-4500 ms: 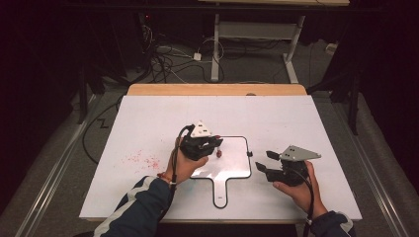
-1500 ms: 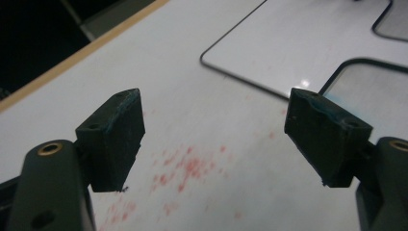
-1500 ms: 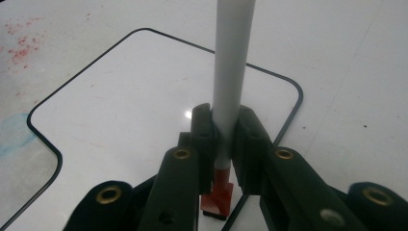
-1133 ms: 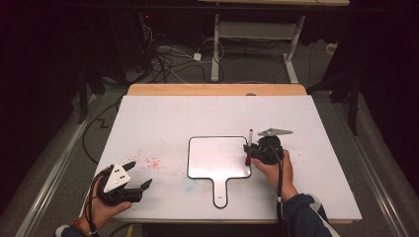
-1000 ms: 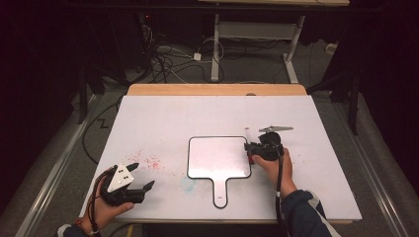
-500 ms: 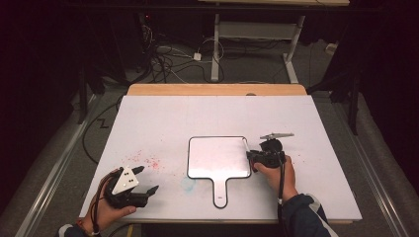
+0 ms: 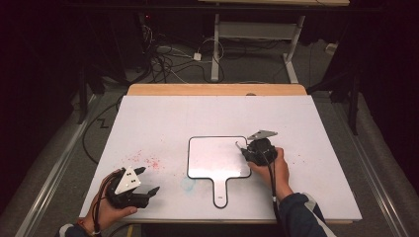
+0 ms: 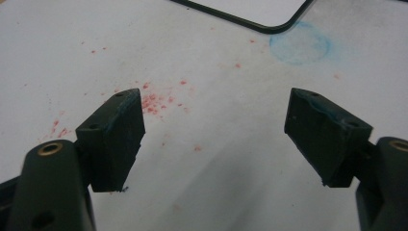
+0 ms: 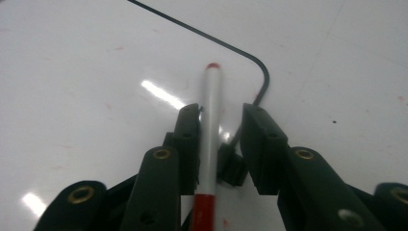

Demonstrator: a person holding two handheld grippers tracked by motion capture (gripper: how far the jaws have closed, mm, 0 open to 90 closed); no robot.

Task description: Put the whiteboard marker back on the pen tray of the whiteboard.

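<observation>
While the right gripper [image 9: 219,126] pinches a white marker [image 9: 209,120] with a red end over the paddle-shaped whiteboard [image 7: 217,158], its tip sits near the board's rounded corner. Well apart at the table's [image 7: 207,113] near-left edge, the left gripper [image 8: 214,132] hangs wide open over red specks [image 8: 154,103], beside a faint blue ring [image 8: 299,45].

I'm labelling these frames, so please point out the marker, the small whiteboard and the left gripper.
marker [image 9: 210,103]: right gripper view, on its white barrel between the jaws.
small whiteboard [image 7: 213,158]: high view, on its bare white face.
left gripper [image 8: 214,132]: left gripper view, midway between its open fingertips.
</observation>
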